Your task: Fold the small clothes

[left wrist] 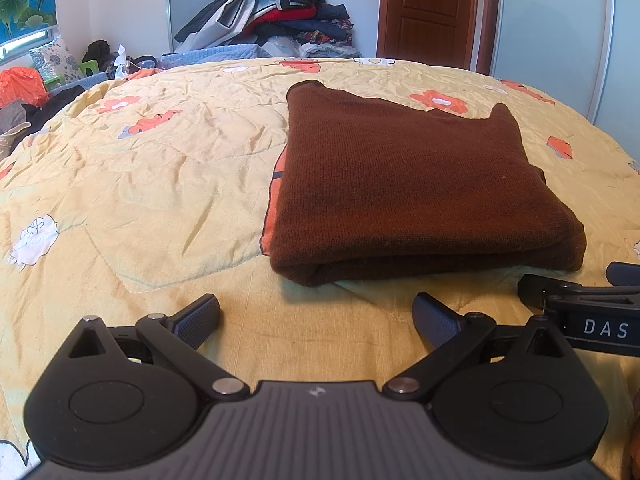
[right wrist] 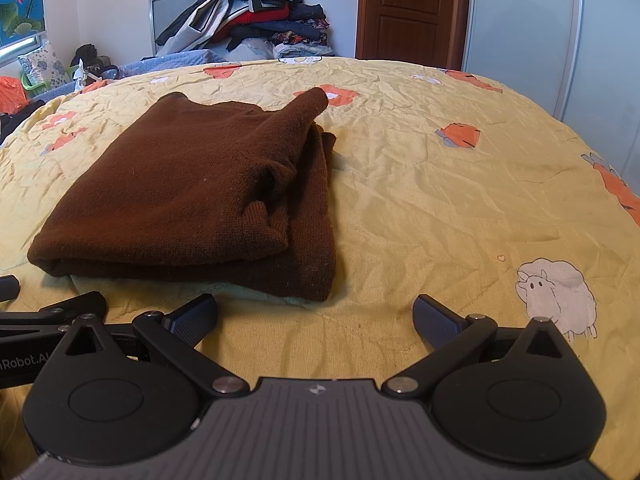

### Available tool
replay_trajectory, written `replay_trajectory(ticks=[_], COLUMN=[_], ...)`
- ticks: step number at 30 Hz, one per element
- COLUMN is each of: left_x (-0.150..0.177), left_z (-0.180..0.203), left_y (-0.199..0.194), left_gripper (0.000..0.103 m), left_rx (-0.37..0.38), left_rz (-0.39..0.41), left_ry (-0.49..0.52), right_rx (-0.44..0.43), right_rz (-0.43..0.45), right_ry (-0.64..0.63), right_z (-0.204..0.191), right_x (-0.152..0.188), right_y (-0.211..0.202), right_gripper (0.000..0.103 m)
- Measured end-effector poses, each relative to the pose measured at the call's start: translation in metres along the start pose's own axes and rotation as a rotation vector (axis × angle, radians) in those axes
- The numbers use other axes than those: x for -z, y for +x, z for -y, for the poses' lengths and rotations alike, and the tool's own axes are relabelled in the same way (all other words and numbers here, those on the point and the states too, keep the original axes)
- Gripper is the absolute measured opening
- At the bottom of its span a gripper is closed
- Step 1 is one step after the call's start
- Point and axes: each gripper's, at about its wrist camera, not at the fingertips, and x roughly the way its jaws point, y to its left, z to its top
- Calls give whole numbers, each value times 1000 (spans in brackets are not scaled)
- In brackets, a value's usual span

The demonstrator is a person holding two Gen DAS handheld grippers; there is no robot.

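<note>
A brown knitted sweater (left wrist: 416, 184) lies folded into a thick rectangle on the yellow quilt (left wrist: 160, 168). In the right wrist view the brown sweater (right wrist: 192, 188) shows a sleeve cuff tucked on top near its right edge. My left gripper (left wrist: 316, 312) is open just in front of the fold's near edge, with nothing between its fingers. My right gripper (right wrist: 314, 314) is open too, empty, close to the sweater's near right corner. Part of the right gripper's body (left wrist: 580, 304) shows at the left view's right edge, and the left gripper's body (right wrist: 48, 312) at the right view's left edge.
The yellow quilt (right wrist: 440, 200) with orange flowers and white sheep covers the bed. A heap of clothes (left wrist: 276, 8) is piled beyond the far edge, by a wooden door (left wrist: 428, 12). Dark garments and an orange bag (left wrist: 20, 88) lie at the far left.
</note>
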Motion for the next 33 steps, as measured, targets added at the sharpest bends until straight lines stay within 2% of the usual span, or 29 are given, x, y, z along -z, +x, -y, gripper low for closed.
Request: replay_trajectory(ticks=[33], left_x=[-1], left_z=[2], left_y=[-1], left_gripper=[103], left_rx=[-10], left_rz=[-8], left_ry=[-10], right_rx=[0], right_rz=[1], right_ry=[1], right_z=[0], right_x=[1], right_y=[0], right_gripper=[103])
